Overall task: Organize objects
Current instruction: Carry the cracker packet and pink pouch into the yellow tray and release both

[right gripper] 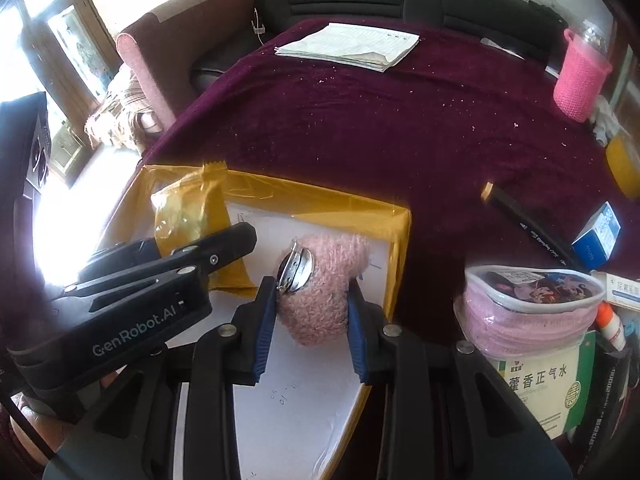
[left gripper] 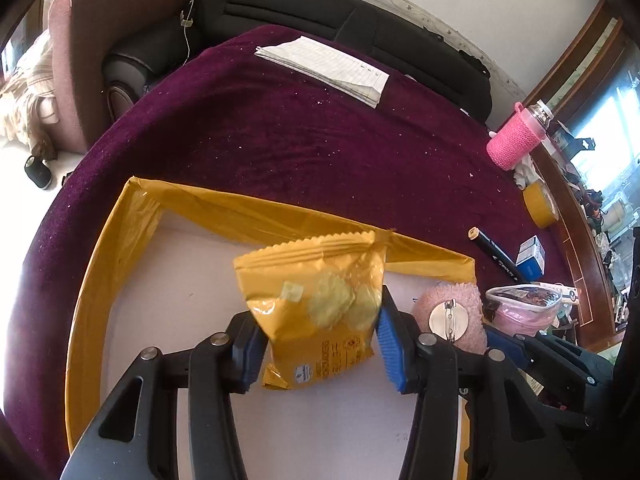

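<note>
Right wrist: claw (right gripper: 310, 320) grips fuzzy pink brooch (right gripper: 320, 292).

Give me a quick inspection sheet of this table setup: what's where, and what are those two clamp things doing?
Surface: purple velvet cloth, speckled with crumbs.
Job's things: white tray with yellow taped rim; yellow snack packet and fluffy pink brooch over it.
Clutter: notepad, pink knitted bottle, yellow tape roll, black marker, blue box, pink pouch, medicine box.
Grippers: left gripper around the packet, right pad touching, grip unclear; right gripper clamped on the brooch.
Cables: white cord by the sofa.
Surroundings: black sofa, window.
</note>
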Demonstrator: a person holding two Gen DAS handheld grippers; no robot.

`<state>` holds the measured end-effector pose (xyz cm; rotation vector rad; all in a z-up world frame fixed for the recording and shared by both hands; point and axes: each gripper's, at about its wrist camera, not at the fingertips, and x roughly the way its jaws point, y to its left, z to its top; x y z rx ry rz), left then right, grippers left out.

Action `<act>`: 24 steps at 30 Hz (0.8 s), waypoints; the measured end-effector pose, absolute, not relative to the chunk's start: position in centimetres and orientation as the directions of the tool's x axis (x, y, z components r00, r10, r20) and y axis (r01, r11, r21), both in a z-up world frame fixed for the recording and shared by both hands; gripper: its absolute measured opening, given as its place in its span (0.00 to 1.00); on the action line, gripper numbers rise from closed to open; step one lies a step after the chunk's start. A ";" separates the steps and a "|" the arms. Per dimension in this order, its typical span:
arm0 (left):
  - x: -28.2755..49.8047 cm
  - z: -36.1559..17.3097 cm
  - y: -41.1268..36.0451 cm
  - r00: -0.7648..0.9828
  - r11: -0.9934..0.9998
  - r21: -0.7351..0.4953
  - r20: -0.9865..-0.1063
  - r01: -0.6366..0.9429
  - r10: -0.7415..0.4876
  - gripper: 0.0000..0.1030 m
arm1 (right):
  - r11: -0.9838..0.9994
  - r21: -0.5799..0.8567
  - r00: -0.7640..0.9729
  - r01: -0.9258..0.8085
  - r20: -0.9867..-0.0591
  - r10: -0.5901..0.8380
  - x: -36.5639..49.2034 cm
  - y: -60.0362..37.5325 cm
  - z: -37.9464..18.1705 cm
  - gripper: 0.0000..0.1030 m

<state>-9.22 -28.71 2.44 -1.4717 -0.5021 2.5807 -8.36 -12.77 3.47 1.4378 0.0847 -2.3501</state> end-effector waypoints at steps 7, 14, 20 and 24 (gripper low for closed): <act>-9.0 3.1 -29.4 -0.538 -0.923 -0.372 -0.800 0.097 0.266 0.62 | -0.936 0.143 -0.430 0.320 -0.859 -0.278 -8.4 -12.5 4.0 0.35; -7.6 5.3 -29.5 -0.555 -0.904 -0.417 -0.777 0.097 0.298 0.66 | -0.934 0.181 -0.475 0.308 -0.822 -0.316 -7.1 -10.9 6.3 0.48; -5.4 7.1 -28.8 -0.538 -0.857 -0.512 -0.738 0.055 0.407 0.66 | -0.915 0.238 -0.495 0.327 -0.781 -0.380 -4.8 -8.9 8.6 0.49; -2.4 8.9 -27.0 -0.554 -0.860 -0.510 -0.725 0.031 0.410 0.66 | -0.892 0.269 -0.512 0.363 -0.742 -0.432 -1.8 -6.3 10.3 0.51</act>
